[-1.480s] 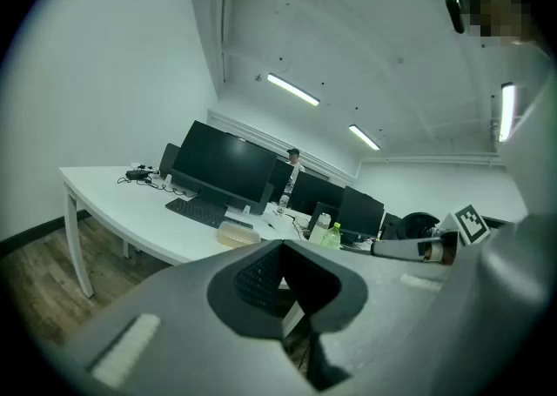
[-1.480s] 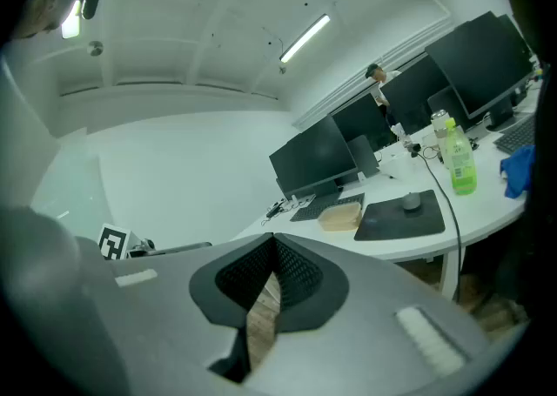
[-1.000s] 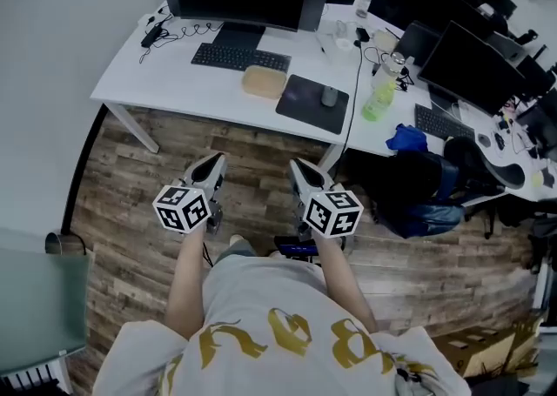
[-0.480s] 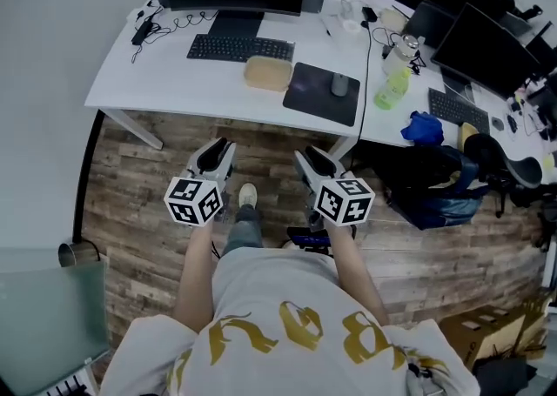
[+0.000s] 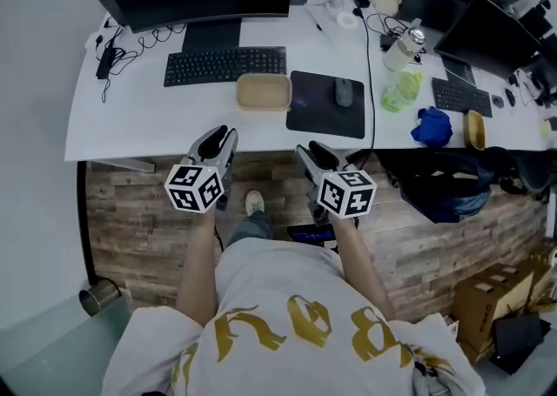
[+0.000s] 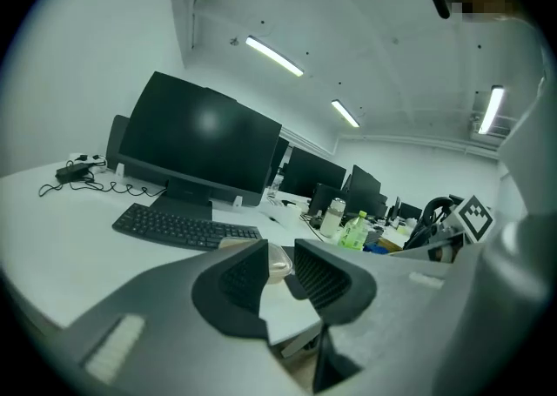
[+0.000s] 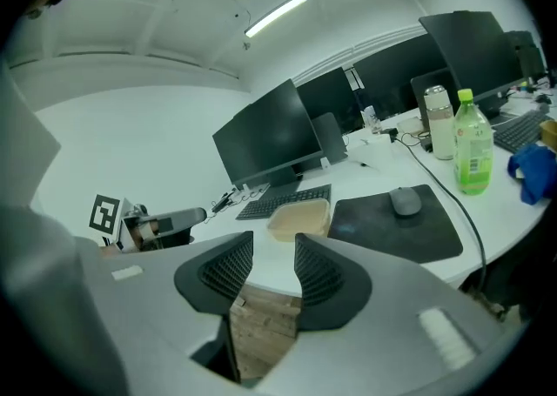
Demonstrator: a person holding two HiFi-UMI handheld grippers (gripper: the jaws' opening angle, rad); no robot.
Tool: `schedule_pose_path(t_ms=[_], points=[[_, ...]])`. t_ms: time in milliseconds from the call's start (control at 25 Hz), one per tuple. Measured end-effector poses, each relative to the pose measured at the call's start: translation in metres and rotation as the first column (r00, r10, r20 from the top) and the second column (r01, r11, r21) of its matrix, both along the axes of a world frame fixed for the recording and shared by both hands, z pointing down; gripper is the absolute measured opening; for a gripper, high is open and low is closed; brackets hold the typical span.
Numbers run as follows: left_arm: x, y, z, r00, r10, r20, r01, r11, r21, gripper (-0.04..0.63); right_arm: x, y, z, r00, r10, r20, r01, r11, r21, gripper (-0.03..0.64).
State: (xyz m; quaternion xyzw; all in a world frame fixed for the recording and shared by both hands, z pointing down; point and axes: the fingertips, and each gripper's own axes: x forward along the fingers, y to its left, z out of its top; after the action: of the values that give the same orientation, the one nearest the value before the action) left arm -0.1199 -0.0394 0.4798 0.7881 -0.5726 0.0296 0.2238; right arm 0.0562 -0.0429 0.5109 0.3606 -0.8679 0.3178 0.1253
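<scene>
At the desk (image 5: 130,120), left gripper (image 5: 223,134) jaws apart, tray (image 6: 279,264) half hidden between.

No words can be read. The gold lettering on the shirt (image 5: 287,285) is cut off, and the green bottle's (image 7: 473,157) label, beside the mouse pad (image 7: 409,233), is too small.

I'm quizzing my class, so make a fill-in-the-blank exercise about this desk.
The mouse lies on the black ____.
Just beyond the beige container lies a black ____.
The bottle beside the blue cloth is ____.
The left gripper and right gripper both hold ____.
Missing: mouse pad; keyboard; green; nothing.
</scene>
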Motion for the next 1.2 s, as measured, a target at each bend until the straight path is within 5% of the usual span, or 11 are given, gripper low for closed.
schedule_pose_path(t_ms=[320, 560, 1200], points=[[-0.034, -0.076, 0.028, 0.994, 0.110, -0.017, -0.111, 0.992, -0.056, 0.087, -0.019, -0.054, 0.029, 0.993, 0.040, -0.110, -0.048, 0.996, -0.069, 0.189], [-0.041, -0.114, 0.043, 0.984, 0.173, -0.034, -0.175, 0.981, -0.081, 0.087, -0.023, -0.095, 0.024, 0.998, 0.059, -0.026, -0.061, 0.990, -0.124, 0.192], [-0.039, -0.166, 0.085, 0.985, 0.175, -0.012, -0.175, 0.972, -0.159, 0.087, -0.025, -0.109, 0.085, 0.995, -0.052, -0.085, 0.035, 0.980, -0.194, 0.162]])
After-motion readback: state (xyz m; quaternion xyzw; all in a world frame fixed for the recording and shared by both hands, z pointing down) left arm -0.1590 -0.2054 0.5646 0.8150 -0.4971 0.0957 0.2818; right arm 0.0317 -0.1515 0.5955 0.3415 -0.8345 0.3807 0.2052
